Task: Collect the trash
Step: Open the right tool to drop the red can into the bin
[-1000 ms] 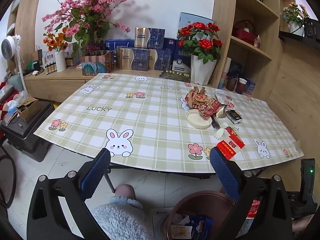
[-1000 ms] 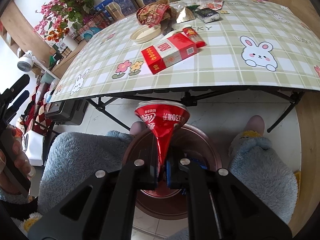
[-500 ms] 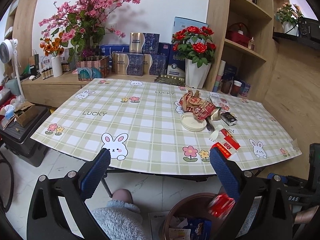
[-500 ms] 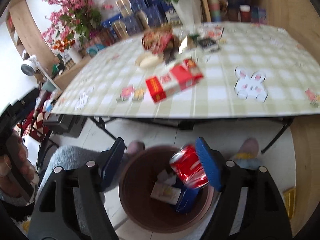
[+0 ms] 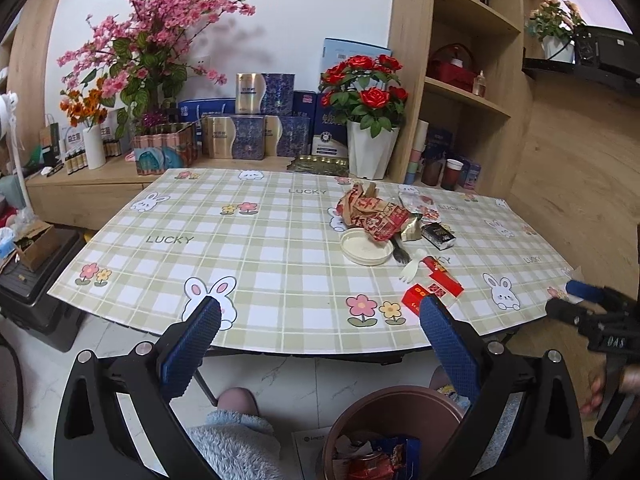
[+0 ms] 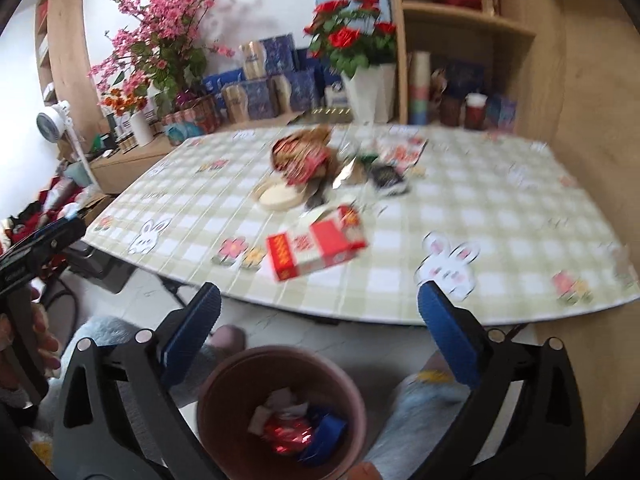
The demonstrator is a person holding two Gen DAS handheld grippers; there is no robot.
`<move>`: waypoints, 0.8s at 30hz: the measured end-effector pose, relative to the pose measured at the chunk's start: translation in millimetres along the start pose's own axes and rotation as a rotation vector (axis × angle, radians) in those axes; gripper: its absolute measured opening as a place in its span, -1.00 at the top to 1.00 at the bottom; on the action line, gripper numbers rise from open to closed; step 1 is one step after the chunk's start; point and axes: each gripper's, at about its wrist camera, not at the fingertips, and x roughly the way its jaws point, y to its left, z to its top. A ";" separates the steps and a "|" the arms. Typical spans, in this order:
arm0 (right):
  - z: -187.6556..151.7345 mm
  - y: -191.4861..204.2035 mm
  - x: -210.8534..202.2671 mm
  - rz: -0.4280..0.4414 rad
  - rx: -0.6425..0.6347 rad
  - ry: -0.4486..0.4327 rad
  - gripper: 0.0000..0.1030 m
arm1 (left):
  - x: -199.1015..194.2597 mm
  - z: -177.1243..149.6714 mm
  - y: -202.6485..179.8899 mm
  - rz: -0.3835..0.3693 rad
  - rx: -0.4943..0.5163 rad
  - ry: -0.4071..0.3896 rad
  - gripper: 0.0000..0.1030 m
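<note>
Can's gone from my right claw [image 6: 318, 320], now lying in the bin [image 6: 224, 380] at bottom centre. Both claws gape empty. Next: red box [image 6: 316, 244] mid-frame on table [image 6: 500, 216], near its front edge.

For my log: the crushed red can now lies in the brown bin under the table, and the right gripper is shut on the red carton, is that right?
Not quite: in the right wrist view the right gripper is open and empty; the red carton lies on the table. The crushed red can is in the brown bin.
</note>
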 end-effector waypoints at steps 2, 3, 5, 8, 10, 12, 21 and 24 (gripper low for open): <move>5.4 -7.9 -3.0 -0.027 0.010 -0.021 -0.89 | 1.0 2.5 -0.8 -0.017 -0.003 0.003 -0.89; 7.5 -11.5 -3.7 -0.031 0.019 -0.021 -0.89 | 1.5 4.0 -1.4 -0.019 -0.005 0.001 -0.89; 11.2 -19.2 -2.7 0.006 0.042 -0.007 -0.89 | 4.0 6.9 -3.3 -0.038 0.003 -0.004 -0.89; 15.8 -29.5 -1.6 0.030 0.077 -0.012 -0.89 | 11.7 10.2 -8.7 -0.062 0.028 0.010 -0.89; 18.3 -32.3 0.4 0.031 0.080 -0.005 -0.89 | 16.4 12.1 -13.5 -0.078 0.048 0.006 -0.89; 19.0 -34.2 3.8 0.015 0.085 0.005 -0.89 | 20.6 13.3 -19.2 -0.087 0.081 -0.003 -0.89; 16.7 -47.2 38.5 -0.021 0.064 0.053 -0.89 | 82.3 12.5 -67.6 -0.100 0.248 0.128 -0.89; 15.5 -53.8 49.2 -0.004 0.083 0.080 -0.89 | 115.5 3.2 -79.0 -0.086 0.300 0.176 -0.89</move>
